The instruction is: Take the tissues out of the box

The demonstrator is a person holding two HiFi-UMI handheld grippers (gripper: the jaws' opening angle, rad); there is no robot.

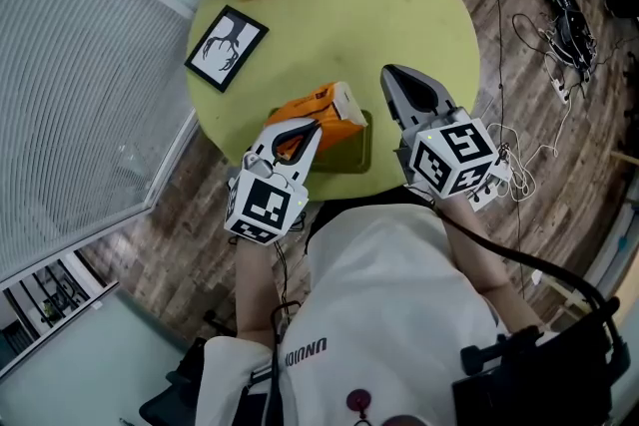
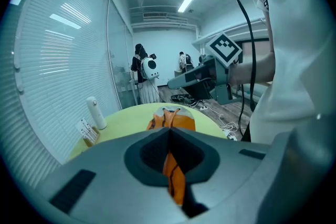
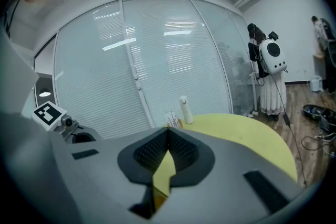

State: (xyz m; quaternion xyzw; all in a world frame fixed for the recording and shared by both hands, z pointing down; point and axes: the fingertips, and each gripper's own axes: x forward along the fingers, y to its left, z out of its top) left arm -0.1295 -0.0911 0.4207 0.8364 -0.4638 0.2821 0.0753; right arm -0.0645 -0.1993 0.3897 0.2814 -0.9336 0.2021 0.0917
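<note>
Left hand-held gripper (image 1: 314, 125) is clamping its jaws together on the near end of a soft orange plastic-wrapped tissue pack (image 1: 324, 112), which is lying tilted over a shallow olive-green box (image 1: 351, 153) at the near edge of the round yellow-green bench (image 1: 339, 5). Right hand-held gripper (image 1: 389, 73) is hovering just beside the pack with its jaws closed together on nothing. Judging by its crinkled wrap, the pack is looking light, squashy and a little slippery, so a pinch on a fold of wrap at one end, as the left side is doing, seems safer than squeezing the middle; the thin film may be stretching or slipping under a hard pull. From the left gripper's own view (image 2: 169, 132), a strip of orange wrap (image 2: 176, 119) is showing pinched between the pads, which the head view is not making clear. Only the head view is showing the box under the pack, though not whether the pack is lifting clear of it. From the right gripper's view (image 3: 168, 135), only bare bench (image 3: 247, 134) and a white cylindrical bottle (image 3: 183, 109) are appearing, not the pack.
</note>
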